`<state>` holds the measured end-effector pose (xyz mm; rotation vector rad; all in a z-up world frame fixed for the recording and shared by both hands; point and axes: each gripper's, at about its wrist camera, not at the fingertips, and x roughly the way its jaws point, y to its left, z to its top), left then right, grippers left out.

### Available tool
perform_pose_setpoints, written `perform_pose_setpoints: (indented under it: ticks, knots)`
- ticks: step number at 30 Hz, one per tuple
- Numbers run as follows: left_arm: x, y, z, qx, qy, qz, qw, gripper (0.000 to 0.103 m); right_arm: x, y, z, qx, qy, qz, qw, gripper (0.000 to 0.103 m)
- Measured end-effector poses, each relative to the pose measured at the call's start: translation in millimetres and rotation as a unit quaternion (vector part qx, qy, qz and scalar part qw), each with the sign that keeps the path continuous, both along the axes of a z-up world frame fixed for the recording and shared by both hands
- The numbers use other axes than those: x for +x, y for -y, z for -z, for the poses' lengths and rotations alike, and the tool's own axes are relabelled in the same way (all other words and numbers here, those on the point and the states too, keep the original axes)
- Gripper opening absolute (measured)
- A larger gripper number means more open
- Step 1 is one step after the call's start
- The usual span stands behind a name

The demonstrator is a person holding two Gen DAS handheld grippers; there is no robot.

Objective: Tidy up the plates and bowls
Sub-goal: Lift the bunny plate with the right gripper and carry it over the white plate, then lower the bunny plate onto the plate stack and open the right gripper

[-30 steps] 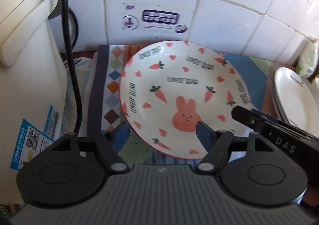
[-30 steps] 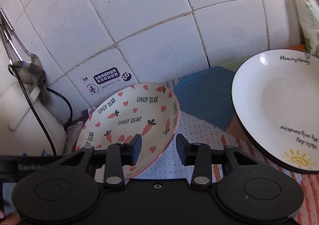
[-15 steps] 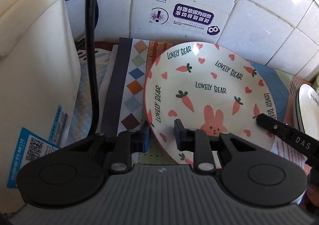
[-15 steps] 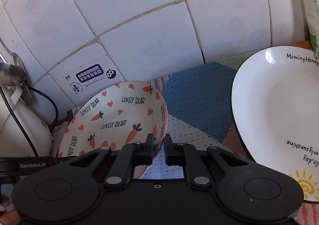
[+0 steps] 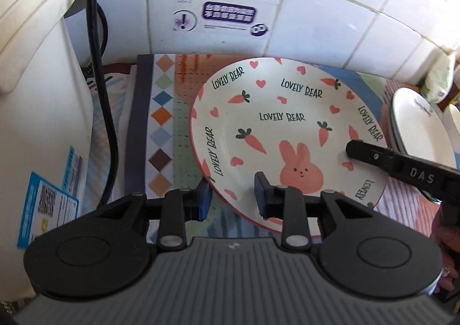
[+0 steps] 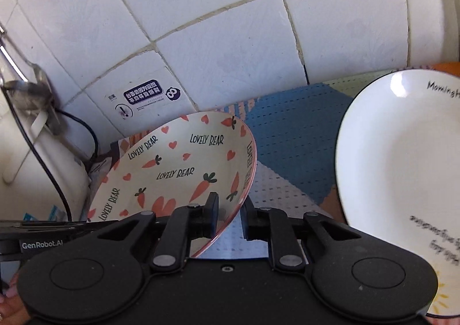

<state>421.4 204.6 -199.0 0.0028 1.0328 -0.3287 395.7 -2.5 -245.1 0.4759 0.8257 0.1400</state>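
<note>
A cream plate with carrots, hearts, a pink rabbit and "LOVELY BEAR" lettering (image 5: 284, 126) is held over the patterned mat (image 5: 166, 123) near the tiled wall. My left gripper (image 5: 231, 200) straddles its near left rim, jaws partly apart around the rim. My right gripper (image 6: 230, 217) straddles the plate's right rim (image 6: 184, 169), jaws close on either side of it; the right gripper's finger also shows in the left wrist view (image 5: 373, 154). A white plate with a black rim and "Morning Honey" lettering (image 6: 402, 181) lies to the right.
A cream appliance (image 5: 34, 123) with a black cable (image 5: 97, 66) stands at the left. The white tiled wall (image 6: 230, 37) with a sticker (image 5: 227, 15) is close behind. A stack of white plates (image 5: 419, 129) and a packet (image 5: 440, 80) sit at the far right.
Both grippers closed in on the carrot plate's rim half a second ago. Now the left jaws have widened again and the plate stands tilted, its right side lifted.
</note>
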Motion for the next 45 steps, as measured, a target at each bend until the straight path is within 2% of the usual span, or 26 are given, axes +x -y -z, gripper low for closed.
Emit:
perform_pose_setpoints:
  ticks: [10,17,21,25,31,36,39,43,45]
  knots:
    - [-12,16,-20,-0.014,0.020,0.051,0.9984,0.028,-52,26,-42,-0.012,0.049,0.024,0.998,0.022]
    - [-17,55,-18,-0.010,0.028,0.088,0.9957,0.028,-94,58,-64,-0.030,0.070,0.033,0.997,0.026]
    - [-19,81,-20,-0.011,-0.011,0.079,0.9967,0.028,-106,81,-62,-0.024,0.068,0.045,0.996,0.026]
    - [-28,110,-17,-0.009,-0.009,0.098,0.9951,0.028,-118,104,-60,-0.021,0.068,0.056,0.996,0.026]
    - [-30,151,1,-0.008,-0.041,0.097,0.9944,0.029,-125,140,-49,-0.019,0.057,0.065,0.996,0.026]
    - [-28,172,21,0.000,-0.079,0.067,0.9946,0.029,-123,170,-28,0.014,0.043,0.060,0.997,0.026]
    - [-26,180,23,-0.002,-0.089,0.061,0.9942,0.030,-117,187,-16,0.049,0.033,0.065,0.996,0.026]
    - [-25,191,21,0.018,-0.088,0.037,0.9953,0.030,-105,197,-10,0.052,0.022,0.041,0.998,0.026]
    - [-23,193,22,0.018,-0.095,0.028,0.9950,0.030,-99,198,-9,0.036,0.016,0.027,0.999,0.026]
